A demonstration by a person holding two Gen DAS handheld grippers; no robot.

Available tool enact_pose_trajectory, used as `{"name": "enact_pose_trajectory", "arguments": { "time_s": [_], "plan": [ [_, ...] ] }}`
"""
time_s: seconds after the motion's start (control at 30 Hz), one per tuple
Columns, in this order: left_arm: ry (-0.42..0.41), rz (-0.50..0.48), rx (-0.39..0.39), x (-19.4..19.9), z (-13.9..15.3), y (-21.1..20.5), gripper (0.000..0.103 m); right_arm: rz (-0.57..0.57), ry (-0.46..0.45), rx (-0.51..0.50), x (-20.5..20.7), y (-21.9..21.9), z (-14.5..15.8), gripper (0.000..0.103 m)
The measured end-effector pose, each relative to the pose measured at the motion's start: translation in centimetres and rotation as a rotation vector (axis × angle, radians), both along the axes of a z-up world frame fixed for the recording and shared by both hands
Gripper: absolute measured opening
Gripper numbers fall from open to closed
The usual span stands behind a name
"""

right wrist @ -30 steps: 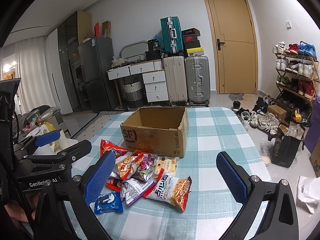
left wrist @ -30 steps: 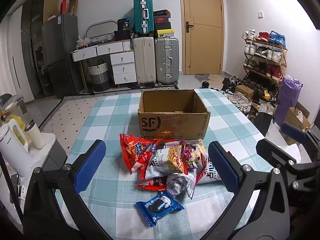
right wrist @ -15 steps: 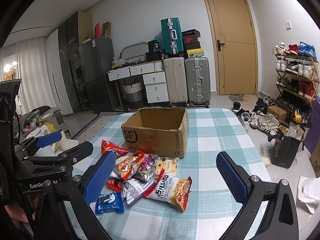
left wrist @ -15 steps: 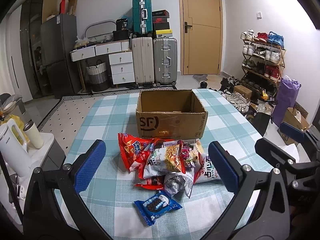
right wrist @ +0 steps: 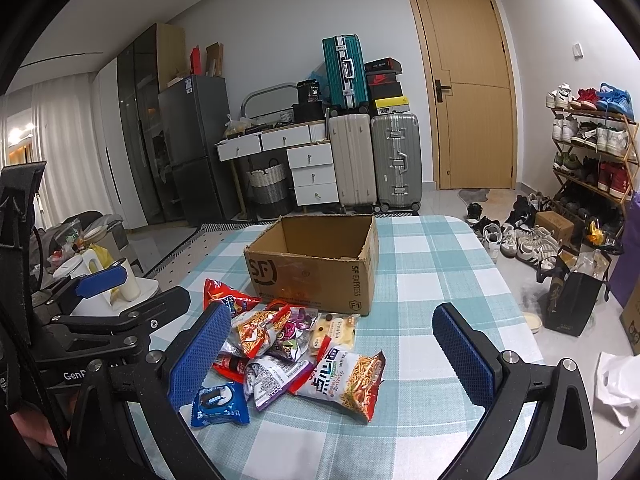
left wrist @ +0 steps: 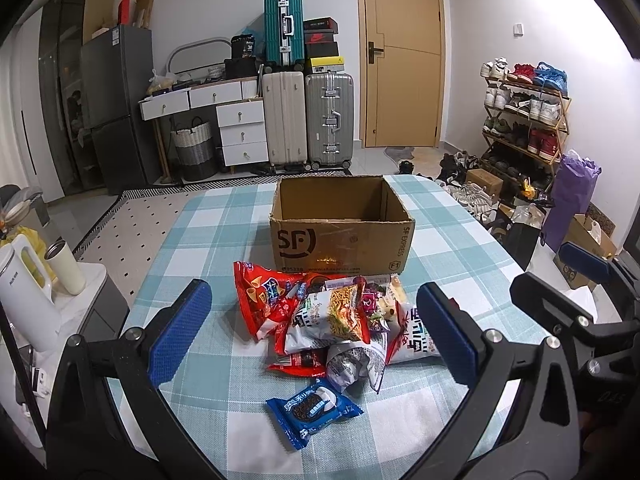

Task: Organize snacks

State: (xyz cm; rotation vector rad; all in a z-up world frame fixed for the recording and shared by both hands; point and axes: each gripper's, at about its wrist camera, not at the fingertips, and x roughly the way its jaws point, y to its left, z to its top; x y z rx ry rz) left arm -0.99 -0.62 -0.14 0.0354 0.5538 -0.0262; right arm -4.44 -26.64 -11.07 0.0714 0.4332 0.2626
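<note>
A: Pose? Left tongs (left wrist: 310,330) level above the near edge of the tabletop (left wrist: 224,216), spread wide, nothing between the blue pads (left wrist: 180,326).
B: Right tongs (right wrist: 336,354) same: released, empty, aimed at 12 o'clock toward the cardboard box (right wrist: 316,264).
A: Box sits open side up, SF-logo face toward the cameras.
B: Snack pile (left wrist: 332,320) lies against the box's near face, ahead of both tongs, apart from them.
A: Blue cookie pack (left wrist: 314,408) lies alone at 6 o'clock of the pile, long axis running roughly 10-to-4.
B: In the right view, noodle-snack bag (right wrist: 346,378) lies at the pile's 4 o'clock, flat, long axis about 11-to-5.
</note>
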Motion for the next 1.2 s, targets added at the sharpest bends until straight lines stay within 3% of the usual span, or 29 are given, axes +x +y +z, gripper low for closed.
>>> {"name": "enact_pose_trajectory", "arguments": {
  "time_s": [0.7, 1.2],
  "plan": [
    [0.057, -0.019, -0.040, 0.7, -1.7, 1.1, 0.102, -0.002, 0.021, -0.013, 0.0, -0.1, -0.5, 0.103],
    [0.223, -0.043, -0.071, 2.2, -9.3, 3.8, 0.102, -0.014, 0.060, -0.036, 1.1, -0.2, -2.6, 0.103]
  ]
}}
